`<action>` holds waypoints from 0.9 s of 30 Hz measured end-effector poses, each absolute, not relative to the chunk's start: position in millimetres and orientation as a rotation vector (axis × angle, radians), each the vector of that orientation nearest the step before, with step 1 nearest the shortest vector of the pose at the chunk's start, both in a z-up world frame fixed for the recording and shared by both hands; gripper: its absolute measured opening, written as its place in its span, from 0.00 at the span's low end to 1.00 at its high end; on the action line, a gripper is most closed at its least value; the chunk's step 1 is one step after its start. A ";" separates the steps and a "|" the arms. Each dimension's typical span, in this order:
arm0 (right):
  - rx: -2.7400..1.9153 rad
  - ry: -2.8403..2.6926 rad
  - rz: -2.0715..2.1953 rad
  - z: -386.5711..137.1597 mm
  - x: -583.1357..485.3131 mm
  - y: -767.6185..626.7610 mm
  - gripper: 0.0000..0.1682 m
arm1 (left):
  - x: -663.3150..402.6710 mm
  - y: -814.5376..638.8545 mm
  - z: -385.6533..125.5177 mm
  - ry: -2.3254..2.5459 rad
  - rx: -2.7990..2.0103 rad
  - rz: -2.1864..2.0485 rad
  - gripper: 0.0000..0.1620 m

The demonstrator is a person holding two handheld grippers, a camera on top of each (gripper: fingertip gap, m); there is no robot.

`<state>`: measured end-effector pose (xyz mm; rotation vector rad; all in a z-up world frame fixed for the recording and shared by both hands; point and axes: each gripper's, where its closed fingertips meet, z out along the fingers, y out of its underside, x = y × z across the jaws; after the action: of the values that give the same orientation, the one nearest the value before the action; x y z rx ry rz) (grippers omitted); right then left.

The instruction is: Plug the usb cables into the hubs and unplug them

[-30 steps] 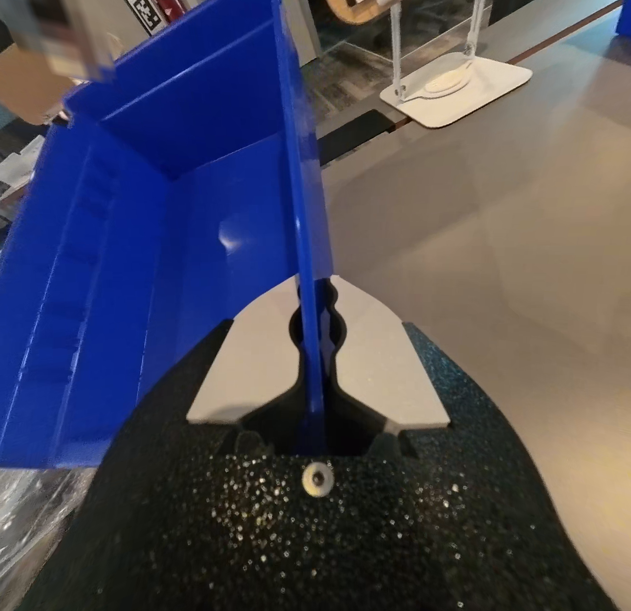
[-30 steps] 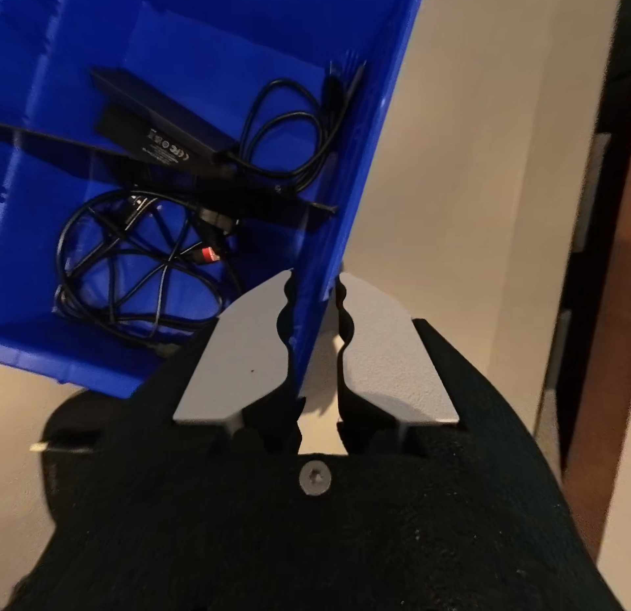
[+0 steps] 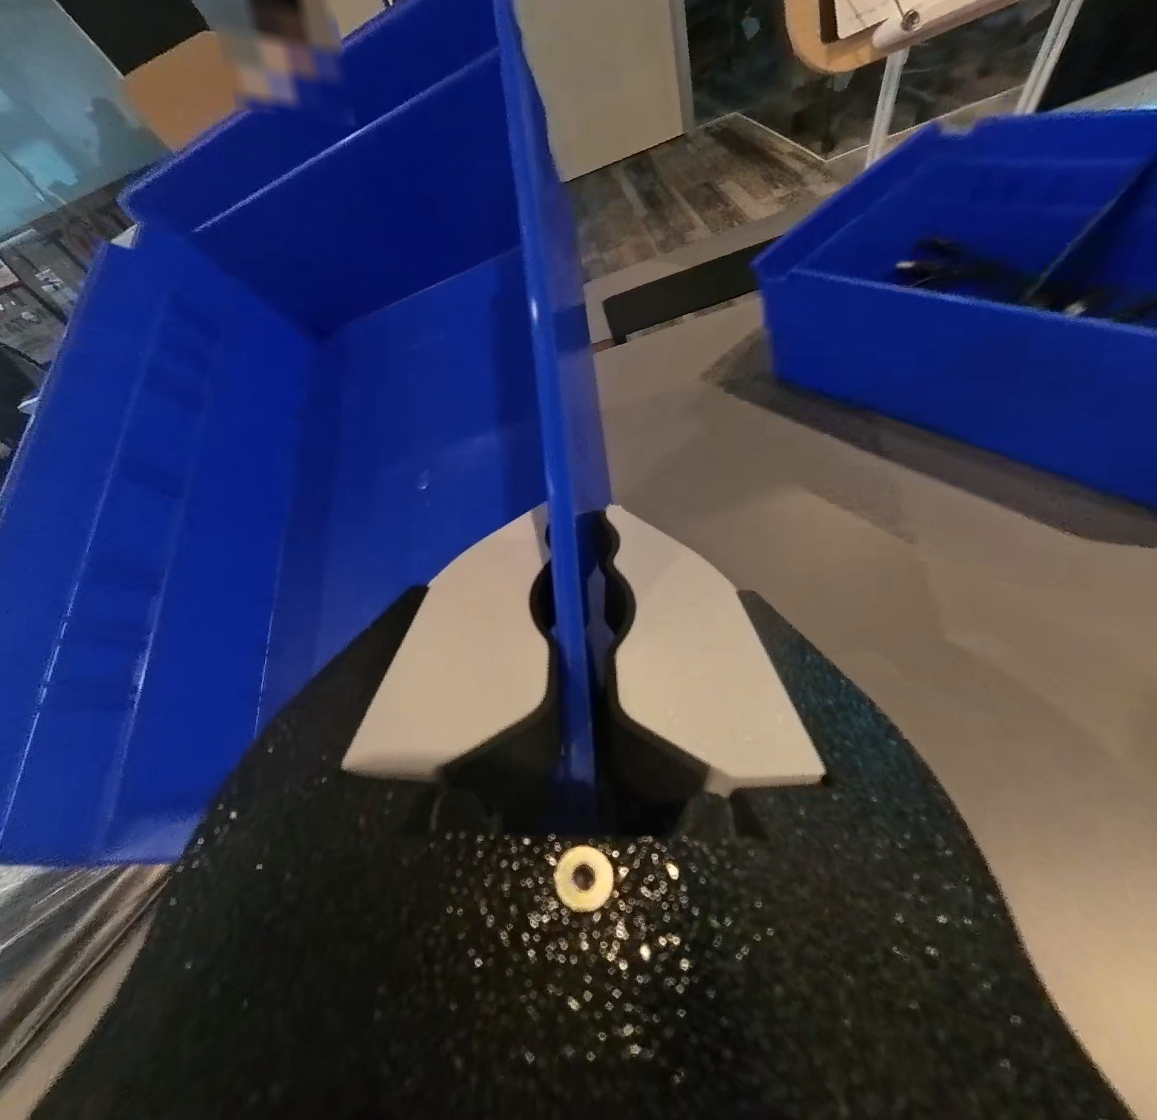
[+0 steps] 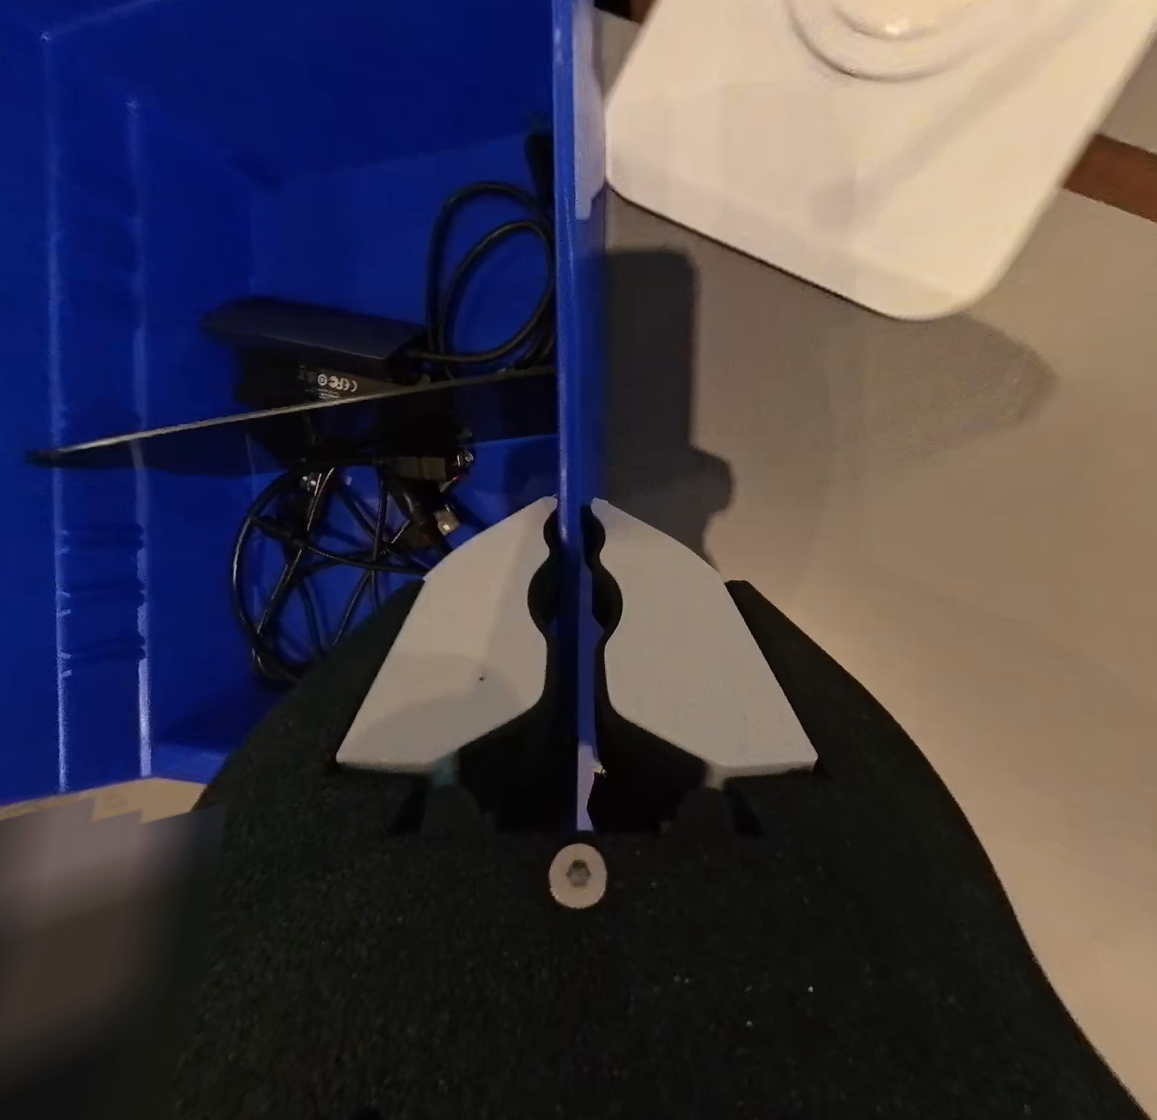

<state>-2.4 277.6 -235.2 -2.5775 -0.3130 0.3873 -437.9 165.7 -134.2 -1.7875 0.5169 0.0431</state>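
While each gripper is clamped on a thin blue bin wall, the task's own things lie loose in a bin. The left gripper (image 3: 573, 589) is closed on the upright wall of an empty blue bin (image 3: 263, 401), centre left of its frame; the right gripper (image 4: 575, 564) pinches the wall of a second blue bin (image 4: 188, 182) at centre.

Left of that wall, mid frame, a black usb hub (image 4: 313, 357) lies above a dark divider (image 4: 282, 420), with coiled black usb cables (image 4: 300, 564) below it. I judge the hub light, stiff and smooth, best pinched across its narrow sides; the cables look limp and tangle-prone, so take each by its rigid plug.

Only the right wrist view shows hub and cables clearly, plus a white base plate (image 4: 876, 170) at upper right on the counter (image 4: 908, 526). Only the left wrist view shows another blue bin (image 3: 939, 351) at right, holding dark cables too blurred to identify.
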 end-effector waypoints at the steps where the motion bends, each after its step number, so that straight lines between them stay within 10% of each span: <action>1: -2.579 -0.308 0.399 -236.2 -18.7 284.5 0.03 | -440.0 164.4 -132.9 0.514 -1.786 0.044 0.05; 14: -2.134 -0.363 1.111 -165.6 -196.6 313.3 0.17 | -432.1 136.7 -104.4 0.536 -1.749 0.027 0.05; 27: -1.689 -0.076 0.420 -54.1 97.3 121.0 0.22 | -205.3 79.8 -103.3 1.112 -1.586 -0.525 0.05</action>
<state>97.3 121.0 -54.1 -1.6891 -0.0759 0.4200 -205.3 79.8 -103.3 -1.5863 1.1118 -0.5249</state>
